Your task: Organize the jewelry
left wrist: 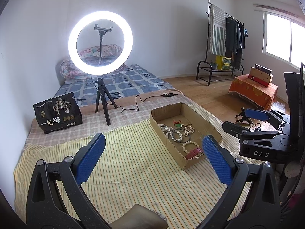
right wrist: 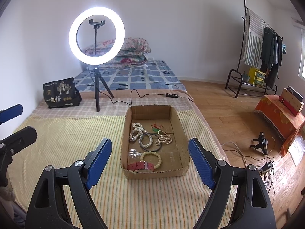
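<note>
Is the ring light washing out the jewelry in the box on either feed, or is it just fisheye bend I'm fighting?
Left wrist view: ring light blown out to pure white, window overexposed, yet beads in the cardboard box stay readable. Right wrist view: same glare on the light, box contents sharp; edges bend strongly, corners vignette dark.
</note>
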A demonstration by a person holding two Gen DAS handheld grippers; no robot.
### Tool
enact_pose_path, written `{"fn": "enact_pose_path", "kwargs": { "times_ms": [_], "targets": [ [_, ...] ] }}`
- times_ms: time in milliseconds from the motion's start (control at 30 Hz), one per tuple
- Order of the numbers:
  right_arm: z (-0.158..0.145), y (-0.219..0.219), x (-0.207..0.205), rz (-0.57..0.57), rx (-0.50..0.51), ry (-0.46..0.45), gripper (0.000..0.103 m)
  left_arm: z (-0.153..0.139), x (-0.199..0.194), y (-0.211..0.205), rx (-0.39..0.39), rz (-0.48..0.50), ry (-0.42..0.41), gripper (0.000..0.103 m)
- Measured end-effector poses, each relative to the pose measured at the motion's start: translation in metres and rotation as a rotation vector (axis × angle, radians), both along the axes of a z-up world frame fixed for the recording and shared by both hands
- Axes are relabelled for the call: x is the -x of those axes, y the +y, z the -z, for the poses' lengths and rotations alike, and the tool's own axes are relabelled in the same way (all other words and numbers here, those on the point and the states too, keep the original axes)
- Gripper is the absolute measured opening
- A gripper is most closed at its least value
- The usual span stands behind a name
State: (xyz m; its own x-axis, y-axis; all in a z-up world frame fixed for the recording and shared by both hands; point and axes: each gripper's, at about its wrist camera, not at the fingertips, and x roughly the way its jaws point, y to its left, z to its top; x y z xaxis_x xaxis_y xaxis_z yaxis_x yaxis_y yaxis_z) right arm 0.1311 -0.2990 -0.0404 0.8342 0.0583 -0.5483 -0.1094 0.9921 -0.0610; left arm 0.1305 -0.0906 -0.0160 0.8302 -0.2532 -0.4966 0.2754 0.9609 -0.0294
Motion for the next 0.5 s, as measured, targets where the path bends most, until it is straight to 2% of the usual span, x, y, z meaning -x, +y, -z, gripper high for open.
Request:
{"fn": "enact_pose_path", "kwargs": {
  "times_ms": [500],
  "targets": [
    [0.0,0.002,0.0011,-0.007,0.015,0.0,0.083,0.0028,0.002,0.0034,-0.001,-0.033,-0.004,0.103]
  ]
}}
